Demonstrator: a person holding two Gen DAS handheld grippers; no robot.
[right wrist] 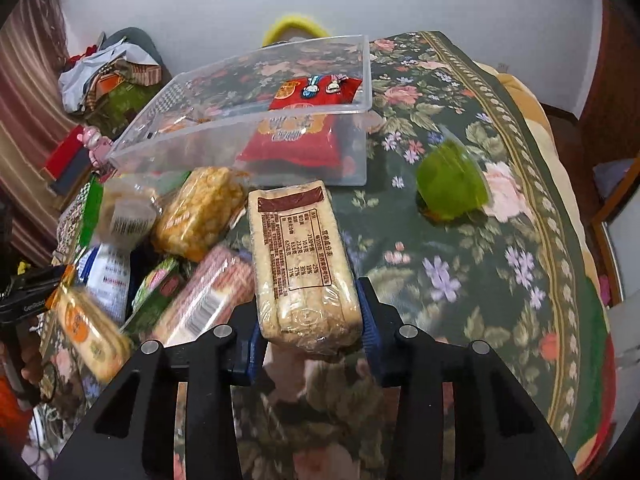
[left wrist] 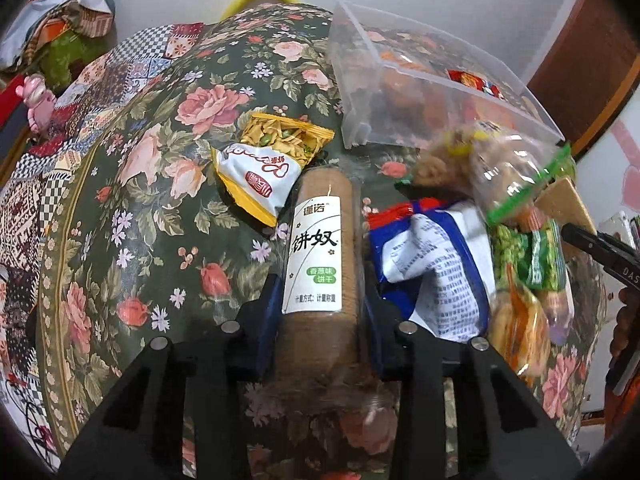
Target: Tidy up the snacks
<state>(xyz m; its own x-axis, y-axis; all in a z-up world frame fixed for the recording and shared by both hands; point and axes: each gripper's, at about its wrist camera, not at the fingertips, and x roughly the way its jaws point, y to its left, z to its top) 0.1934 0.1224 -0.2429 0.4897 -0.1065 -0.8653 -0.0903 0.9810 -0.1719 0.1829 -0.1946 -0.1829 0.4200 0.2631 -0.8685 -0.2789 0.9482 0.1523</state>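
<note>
My left gripper (left wrist: 320,304) is shut on a brown roll of biscuits (left wrist: 320,248) with a white label, held above the floral tablecloth. My right gripper (right wrist: 310,320) is shut on a pale flat cracker pack (right wrist: 300,256) with a nutrition label. A clear plastic bin (right wrist: 256,120) stands behind the pile; in it lies a red snack bag (right wrist: 304,132). The bin also shows in the left wrist view (left wrist: 420,92). A yellow and white snack bag (left wrist: 268,164) lies left of the roll.
A heap of snack packs (right wrist: 160,248) lies left of the cracker pack. A zip bag of snacks (left wrist: 504,176) and a blue and white pack (left wrist: 432,264) lie right of the roll. A green plastic cup (right wrist: 452,184) lies on the cloth at the right. Clutter and a pink toy (left wrist: 38,100) sit beyond the table's left edge.
</note>
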